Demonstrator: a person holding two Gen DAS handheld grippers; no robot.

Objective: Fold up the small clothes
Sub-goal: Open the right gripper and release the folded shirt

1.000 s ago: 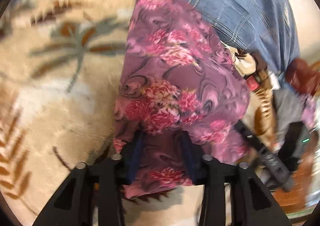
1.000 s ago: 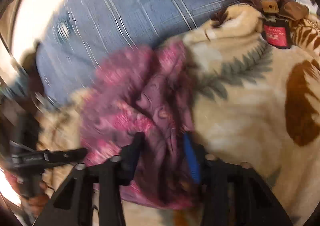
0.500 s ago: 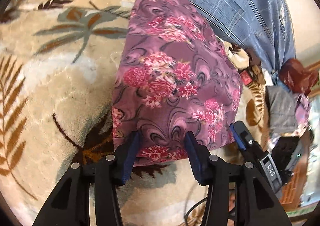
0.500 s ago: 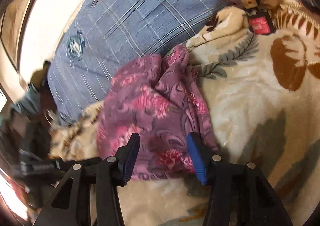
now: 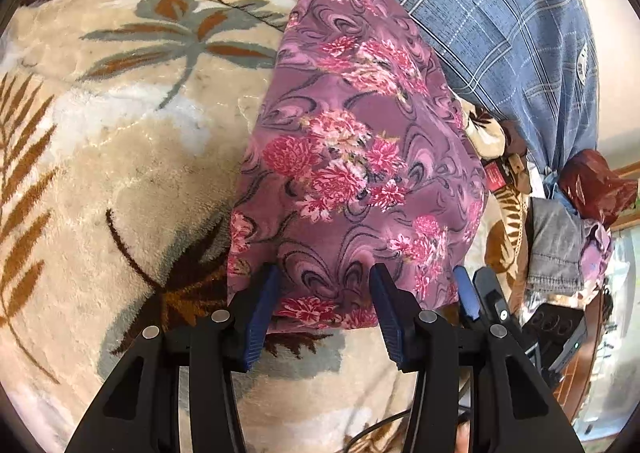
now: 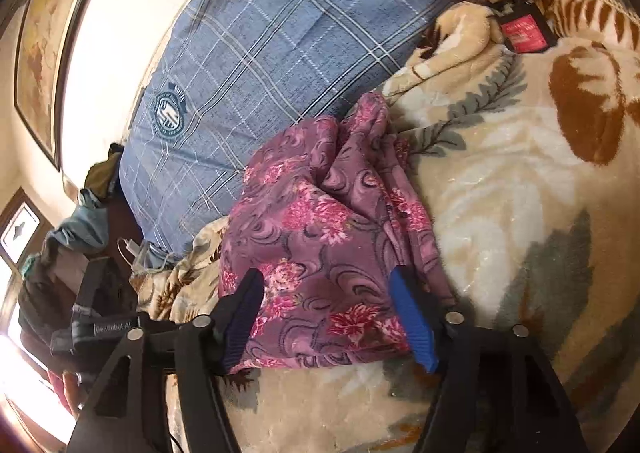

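A second ago both grippers were closed on the floral cloth (image 5: 352, 157), holding it bunched. The left gripper (image 5: 322, 309) has since released and stands apart, the hem between its fingers. The right gripper (image 6: 328, 317) is opening, cloth between its fingers. The cloth now lies flatter on the blanket (image 5: 132, 157).

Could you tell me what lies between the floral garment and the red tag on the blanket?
In the right wrist view, only bare blanket separates the floral garment from the red tag.
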